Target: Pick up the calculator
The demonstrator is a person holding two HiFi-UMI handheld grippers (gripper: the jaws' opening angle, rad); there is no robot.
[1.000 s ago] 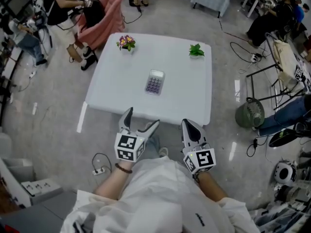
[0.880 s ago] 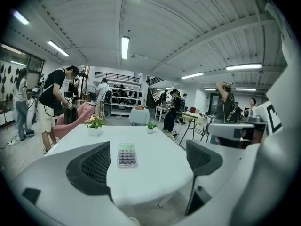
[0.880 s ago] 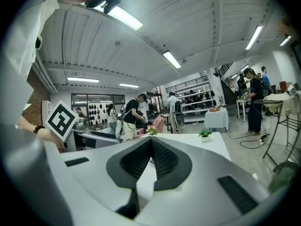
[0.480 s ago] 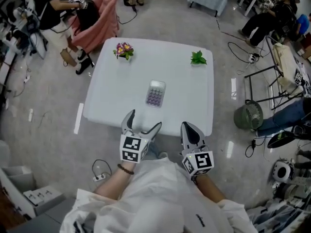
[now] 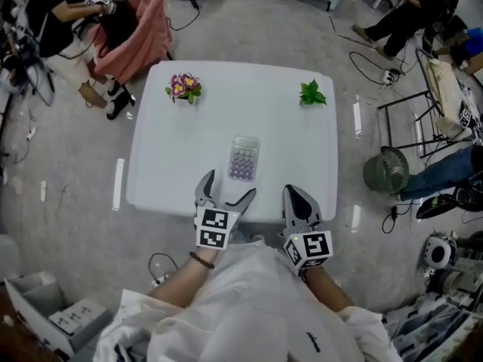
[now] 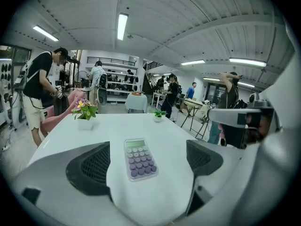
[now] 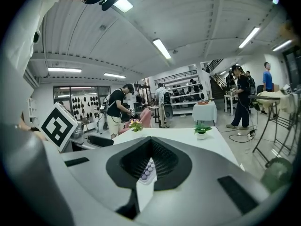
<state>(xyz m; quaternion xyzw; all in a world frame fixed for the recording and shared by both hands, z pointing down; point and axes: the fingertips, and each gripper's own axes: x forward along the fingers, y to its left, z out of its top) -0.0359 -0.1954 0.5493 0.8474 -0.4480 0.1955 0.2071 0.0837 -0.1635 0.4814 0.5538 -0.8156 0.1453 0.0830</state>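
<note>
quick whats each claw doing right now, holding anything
Left claw: open, empty; the calculator lies ahead of it, not gripped.
Right claw: closed, holding nothing.

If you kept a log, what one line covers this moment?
phase: pre-grasp | left gripper: open, facing flat calculator with purple keys on white table | right gripper: shut, empty | contact: none yet

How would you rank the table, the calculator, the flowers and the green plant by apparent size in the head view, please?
1. table, by far the largest.
2. calculator.
3. flowers and green plant: these look about alike, too close to rank.
</note>
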